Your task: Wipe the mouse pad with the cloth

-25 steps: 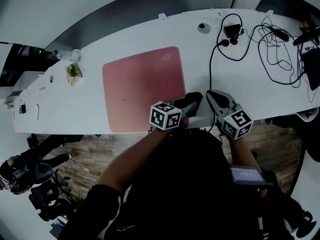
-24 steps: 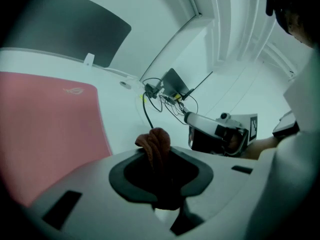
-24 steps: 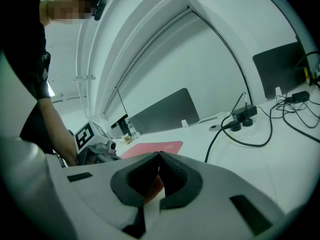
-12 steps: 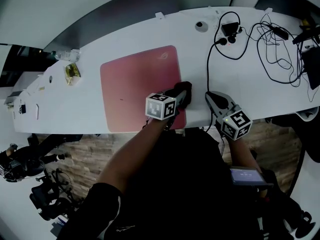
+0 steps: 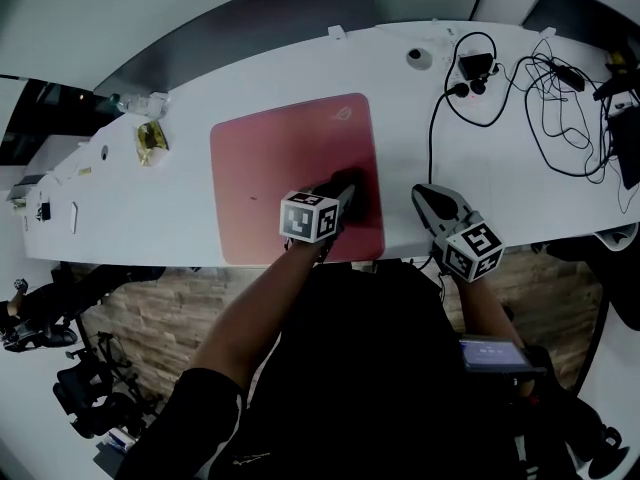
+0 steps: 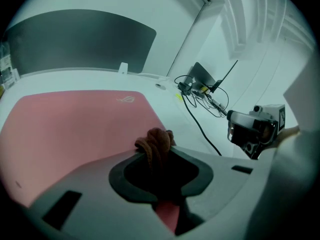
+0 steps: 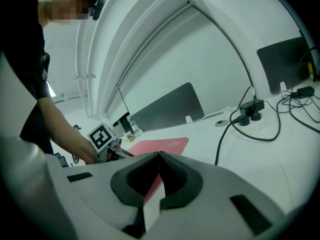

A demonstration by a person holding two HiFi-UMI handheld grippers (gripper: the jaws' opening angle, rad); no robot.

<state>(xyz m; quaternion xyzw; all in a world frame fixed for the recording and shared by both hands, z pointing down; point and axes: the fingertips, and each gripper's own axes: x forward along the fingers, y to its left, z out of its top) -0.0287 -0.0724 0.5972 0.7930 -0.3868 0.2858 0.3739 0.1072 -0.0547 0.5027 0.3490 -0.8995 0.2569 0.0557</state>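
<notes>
The left hand-held gripper (image 5: 347,188) is clamping the dark cloth (image 6: 156,143) on the pink mouse pad's (image 5: 270,168) right part. The right hand-held gripper (image 5: 426,197), jaws together, is hovering over the surface (image 5: 520,188) just right of the mouse pad.

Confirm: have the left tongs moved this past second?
Yes: the left tongs, holding the cloth, went leftward from beyond the mouse pad's right edge onto it.

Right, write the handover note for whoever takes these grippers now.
Left gripper: shut on the cloth, down on the right near part of the pad.
Right gripper: shut, empty, over the table right of the pad.
Done: cloth gripped and on the pad; how much is wiped can't be told.
Left: wipe across the rest of the pad.
</notes>
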